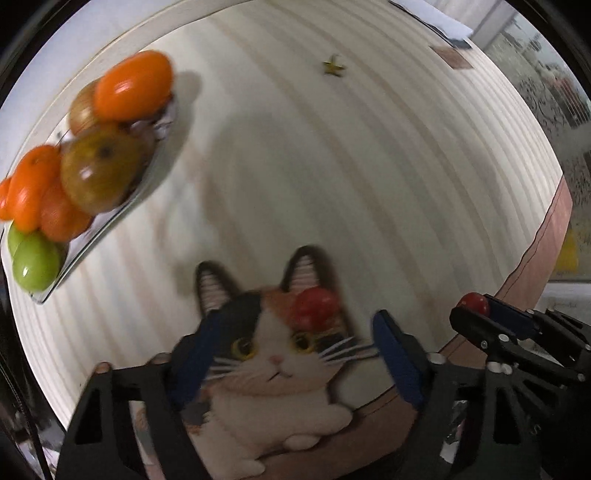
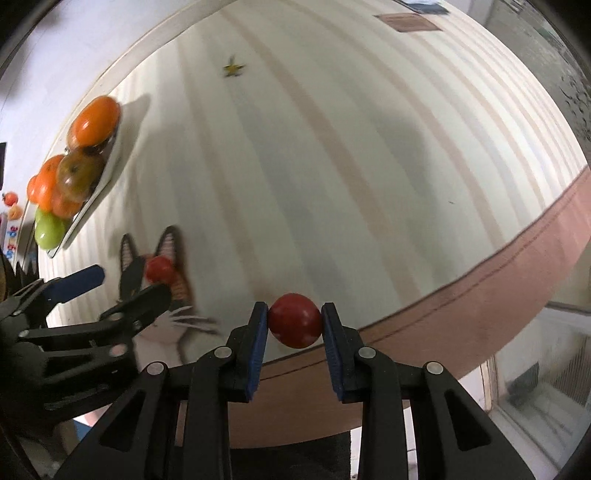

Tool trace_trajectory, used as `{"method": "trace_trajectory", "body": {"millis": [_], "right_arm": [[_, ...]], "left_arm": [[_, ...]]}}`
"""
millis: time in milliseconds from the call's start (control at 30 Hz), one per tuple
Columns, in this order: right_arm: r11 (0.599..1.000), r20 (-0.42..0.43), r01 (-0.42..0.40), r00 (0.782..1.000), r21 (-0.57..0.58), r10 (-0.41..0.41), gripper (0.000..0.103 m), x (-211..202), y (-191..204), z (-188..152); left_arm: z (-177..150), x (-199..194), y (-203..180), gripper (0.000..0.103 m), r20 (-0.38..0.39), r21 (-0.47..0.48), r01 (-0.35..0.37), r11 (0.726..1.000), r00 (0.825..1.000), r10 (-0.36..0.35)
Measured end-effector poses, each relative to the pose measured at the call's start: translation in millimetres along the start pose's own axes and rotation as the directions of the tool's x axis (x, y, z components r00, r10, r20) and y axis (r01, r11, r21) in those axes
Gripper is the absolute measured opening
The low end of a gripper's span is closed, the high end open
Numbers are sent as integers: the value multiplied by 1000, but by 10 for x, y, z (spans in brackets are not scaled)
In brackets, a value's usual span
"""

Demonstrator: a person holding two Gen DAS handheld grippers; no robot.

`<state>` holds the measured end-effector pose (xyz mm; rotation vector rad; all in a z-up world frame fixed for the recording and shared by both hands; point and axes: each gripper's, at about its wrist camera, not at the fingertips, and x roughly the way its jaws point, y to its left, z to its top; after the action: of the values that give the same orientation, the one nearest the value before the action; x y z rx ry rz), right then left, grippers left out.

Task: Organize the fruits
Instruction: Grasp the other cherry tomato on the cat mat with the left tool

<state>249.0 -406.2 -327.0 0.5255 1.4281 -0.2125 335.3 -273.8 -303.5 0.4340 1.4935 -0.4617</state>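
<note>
My right gripper [image 2: 294,320] is shut on a small red fruit [image 2: 294,320] and holds it above the table near its front edge; it also shows in the left wrist view [image 1: 472,303]. My left gripper [image 1: 291,354] is open and empty over a cat-shaped mat [image 1: 269,373]. A second red fruit [image 1: 314,307] rests on the cat's head, just ahead of the left fingers; it also shows in the right wrist view [image 2: 159,269]. A glass tray [image 1: 122,210] at the left holds orange fruits [image 1: 133,86], a brownish-green fruit [image 1: 98,173] and green fruits [image 1: 35,264].
The round table has a striped white cloth [image 2: 332,166] with a pink-brown border [image 2: 480,306]. A small yellow-green stem scrap [image 1: 334,66] lies at the far side. A flat brown card [image 2: 408,23] lies near the far edge.
</note>
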Motion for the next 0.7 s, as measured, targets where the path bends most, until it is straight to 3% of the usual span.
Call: {"method": "trace_trajectory", "body": {"millis": [233, 333, 433, 700], "right_arm": [[999, 5, 1, 1000, 34, -1, 32, -19, -132, -48], [999, 7, -1, 1000, 40, 0, 32, -20, -130, -43], [999, 12, -2, 1000, 37, 2, 32, 12, -107, 9], [1000, 27, -6, 1000, 21, 6, 32, -98, -73, 88]], "left_arm": [[65, 127, -145, 39, -13, 31, -15, 999, 1000, 15], [102, 162, -183, 29, -15, 40, -14, 999, 1000, 14], [97, 170, -216, 24, -12, 48, -12, 999, 1000, 12], [14, 81, -185, 23, 12, 33, 12, 999, 1000, -13]]}}
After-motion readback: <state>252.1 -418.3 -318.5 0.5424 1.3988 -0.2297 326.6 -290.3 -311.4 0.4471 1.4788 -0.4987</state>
